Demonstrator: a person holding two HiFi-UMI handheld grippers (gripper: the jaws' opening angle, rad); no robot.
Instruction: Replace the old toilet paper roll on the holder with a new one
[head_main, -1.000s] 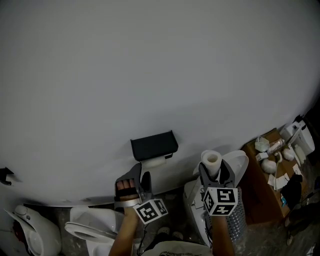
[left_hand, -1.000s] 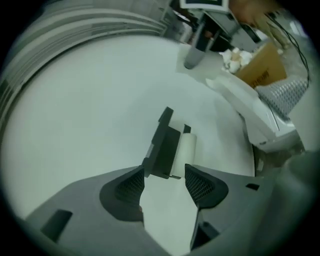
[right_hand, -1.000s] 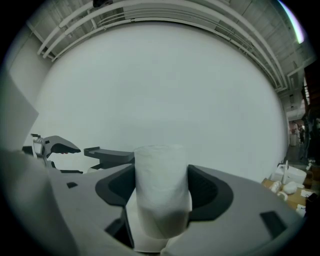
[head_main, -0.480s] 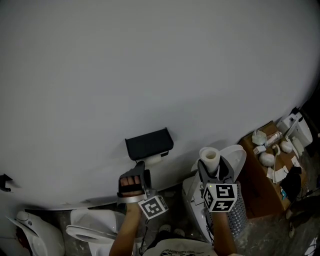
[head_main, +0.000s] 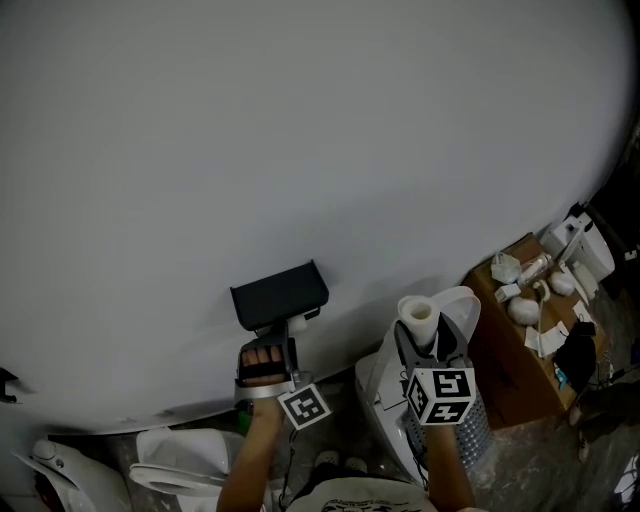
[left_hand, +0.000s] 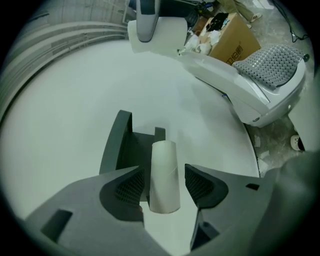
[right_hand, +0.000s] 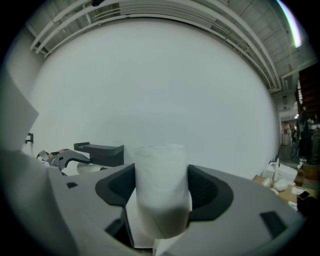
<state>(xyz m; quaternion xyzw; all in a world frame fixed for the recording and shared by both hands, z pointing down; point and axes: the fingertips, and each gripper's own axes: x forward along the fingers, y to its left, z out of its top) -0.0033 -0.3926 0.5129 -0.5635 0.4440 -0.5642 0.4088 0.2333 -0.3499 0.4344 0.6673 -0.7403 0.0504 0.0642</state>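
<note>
A pale wall (head_main: 300, 120) fills most of the frame. Lower centre hangs the black holder (head_main: 280, 293). At lower right, the right gripper (head_main: 424, 350) clamps the new roll (head_main: 418, 318) upright. The left gripper (left_hand: 161, 186) has its jaws spread either side of the old roll (left_hand: 164, 160) on the holder, not yet pinching. It should close squarely on the roll's middle, then draw it straight off.

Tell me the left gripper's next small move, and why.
Probably close the left gripper on the old roll: its jaws stand apart on either side of that thin tube, which sits on the black holder. The right gripper is shut on the new roll, so removing the old one likely comes first.
</note>
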